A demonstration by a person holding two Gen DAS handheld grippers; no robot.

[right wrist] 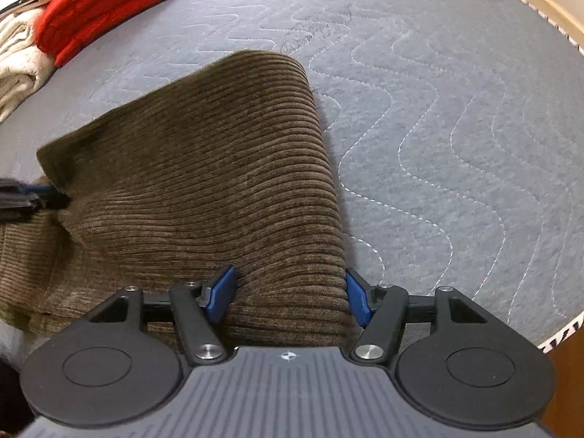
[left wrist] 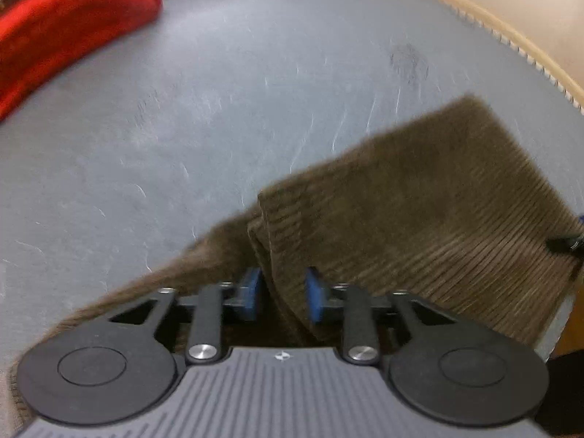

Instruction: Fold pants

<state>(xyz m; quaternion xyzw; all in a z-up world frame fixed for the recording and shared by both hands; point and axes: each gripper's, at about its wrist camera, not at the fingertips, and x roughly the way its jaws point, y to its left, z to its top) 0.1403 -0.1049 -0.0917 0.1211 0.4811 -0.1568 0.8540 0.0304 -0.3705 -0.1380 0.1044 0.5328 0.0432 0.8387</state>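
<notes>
The brown corduroy pants (right wrist: 204, 168) lie folded over on the grey quilted mattress (right wrist: 438, 109). My right gripper (right wrist: 290, 297) stands with its blue pads wide apart, one on each side of the near edge of the pants, not pinching. My left gripper (left wrist: 281, 297) has its blue pads close on a raised fold of the pants (left wrist: 419, 204) at their left edge; that view is blurred. The left gripper's tip also shows at the left edge of the right wrist view (right wrist: 33, 197), at the pants' edge.
A folded red garment (right wrist: 109, 3) and a cream garment (right wrist: 18, 62) lie at the mattress's far left. The red garment also shows in the left wrist view (left wrist: 65, 25). The mattress's tan piped edge (left wrist: 511, 33) runs along the far right.
</notes>
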